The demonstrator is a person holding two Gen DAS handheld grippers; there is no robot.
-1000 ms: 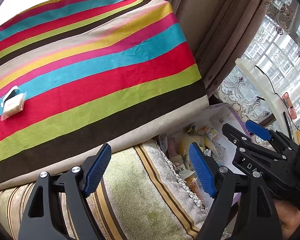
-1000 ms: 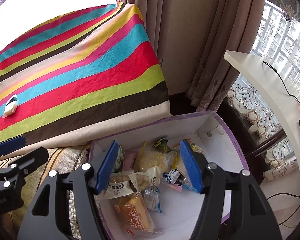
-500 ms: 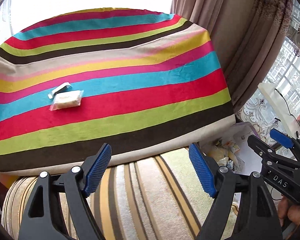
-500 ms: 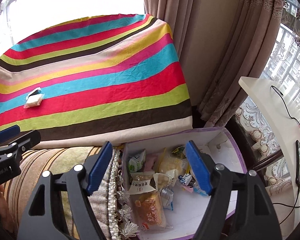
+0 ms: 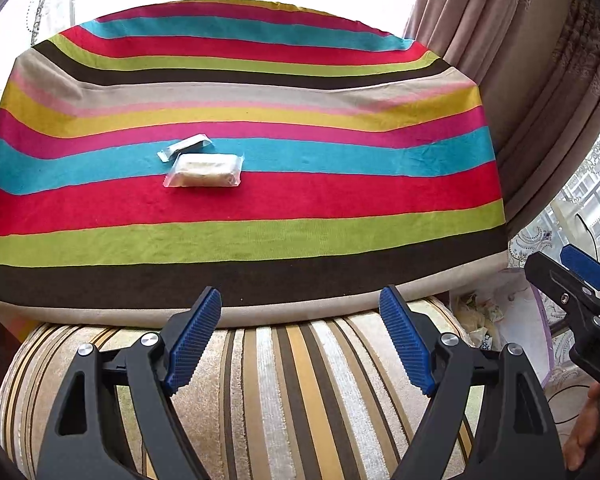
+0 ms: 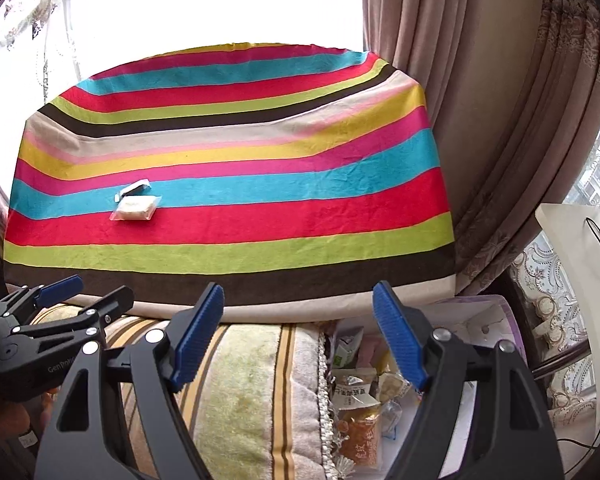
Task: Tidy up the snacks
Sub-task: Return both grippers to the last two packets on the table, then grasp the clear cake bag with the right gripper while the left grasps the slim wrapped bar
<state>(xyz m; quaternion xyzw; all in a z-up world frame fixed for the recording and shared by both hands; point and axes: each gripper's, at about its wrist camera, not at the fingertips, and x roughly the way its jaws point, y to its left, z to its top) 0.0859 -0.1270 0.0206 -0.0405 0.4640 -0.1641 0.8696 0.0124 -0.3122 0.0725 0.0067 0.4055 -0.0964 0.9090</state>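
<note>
Two snacks lie side by side on the striped tablecloth [image 5: 300, 196]: a clear pack with a pale cake [image 5: 204, 170] and a thin wrapped bar [image 5: 186, 147] just behind it. In the right wrist view the pack [image 6: 136, 208] and the bar [image 6: 134, 189] sit left of centre. My left gripper [image 5: 300, 296] hangs open and empty over a striped cushion, short of the table's near edge. My right gripper [image 6: 298, 292] is open and empty too, above the cushion and the white box [image 6: 480, 316], which holds several snack packets [image 6: 356, 392]. Each gripper shows at the edge of the other's view.
A striped cushion [image 5: 280, 380] lies between me and the table. The snack box stands low at its right end. Brown curtains [image 6: 480, 120] hang at the table's right side, and a white shelf [image 6: 572, 240] with a cable is at the far right. A bright window is behind the table.
Both views have swung left and up from the snack box toward the table, so the two snacks now sit nearer the middle. The right jaws have spread wider.
</note>
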